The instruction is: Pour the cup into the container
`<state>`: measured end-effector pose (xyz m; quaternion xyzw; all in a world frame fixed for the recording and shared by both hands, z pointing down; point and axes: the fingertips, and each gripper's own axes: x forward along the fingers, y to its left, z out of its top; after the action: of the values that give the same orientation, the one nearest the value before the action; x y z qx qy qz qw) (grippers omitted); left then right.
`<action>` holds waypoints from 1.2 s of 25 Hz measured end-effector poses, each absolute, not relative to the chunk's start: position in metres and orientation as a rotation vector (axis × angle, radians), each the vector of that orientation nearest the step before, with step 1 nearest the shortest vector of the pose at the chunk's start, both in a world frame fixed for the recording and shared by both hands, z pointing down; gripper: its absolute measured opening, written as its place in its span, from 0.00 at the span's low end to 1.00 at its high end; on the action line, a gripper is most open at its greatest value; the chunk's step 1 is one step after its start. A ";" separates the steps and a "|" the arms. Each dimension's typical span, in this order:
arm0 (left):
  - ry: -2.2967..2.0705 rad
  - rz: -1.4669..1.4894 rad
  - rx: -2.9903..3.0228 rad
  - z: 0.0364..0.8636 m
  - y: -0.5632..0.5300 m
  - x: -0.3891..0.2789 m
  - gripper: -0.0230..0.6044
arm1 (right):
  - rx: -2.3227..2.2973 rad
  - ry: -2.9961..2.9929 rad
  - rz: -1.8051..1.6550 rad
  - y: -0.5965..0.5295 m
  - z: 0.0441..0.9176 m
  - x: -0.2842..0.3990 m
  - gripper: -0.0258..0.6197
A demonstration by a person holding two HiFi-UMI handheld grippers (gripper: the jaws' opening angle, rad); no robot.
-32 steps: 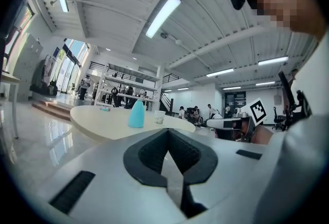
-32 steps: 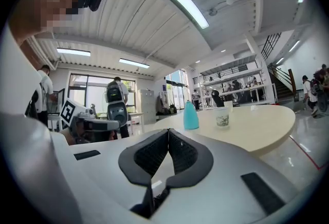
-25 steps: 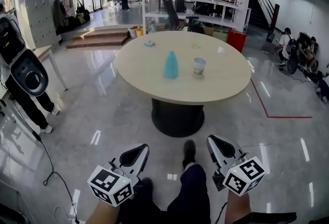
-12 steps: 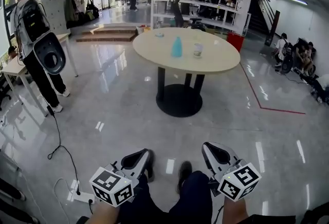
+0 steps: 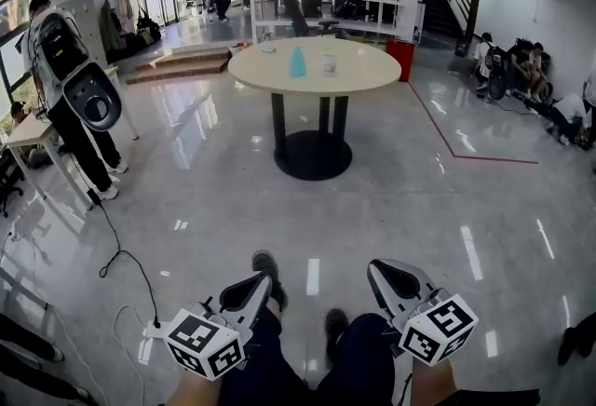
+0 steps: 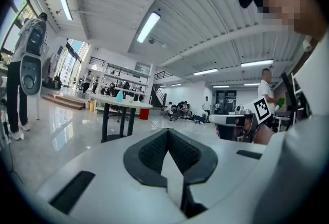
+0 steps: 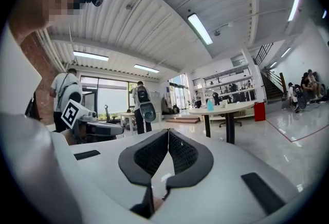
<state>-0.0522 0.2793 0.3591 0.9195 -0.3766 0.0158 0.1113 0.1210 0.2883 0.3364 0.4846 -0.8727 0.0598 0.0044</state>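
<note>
The left gripper [image 5: 253,285] and the right gripper [image 5: 385,271] both have their jaws pressed together with nothing between them, and they are held low on either side of the person's legs [image 5: 354,358], pointing out across the glossy floor [image 5: 410,190]. Far ahead of them stands a round table [image 5: 270,78] on a dark pedestal. Near its middle, well in from the rim, the white cup [image 5: 330,64] stands upright just right of the light-blue container [image 5: 297,62], the two apart. A person with a backpack [image 5: 65,87] stands well to the left of the table, and a red bin [image 5: 401,58] sits beyond its right edge.
</note>
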 end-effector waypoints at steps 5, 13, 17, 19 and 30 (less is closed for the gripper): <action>-1.087 0.066 2.727 0.358 0.354 -0.067 0.04 | 1.587 -2.731 0.205 0.363 0.336 0.112 0.05; -1.042 0.114 2.741 0.362 0.450 -0.099 0.04 | 1.641 -2.721 0.143 0.466 0.327 0.079 0.05; -0.968 0.111 2.767 0.358 0.489 -0.110 0.04 | 1.697 -2.673 0.180 0.515 0.331 0.064 0.05; -0.950 0.093 2.764 0.356 0.513 -0.120 0.04 | 1.704 -2.645 0.190 0.539 0.332 0.055 0.05; -0.898 0.023 2.764 0.361 0.604 -0.153 0.04 | 1.732 -2.587 0.163 0.623 0.330 0.022 0.05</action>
<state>-0.1530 0.6038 0.3608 0.9445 -0.3069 0.0080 0.1172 0.0221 0.6232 0.3299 0.5554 -0.8298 0.0522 0.0119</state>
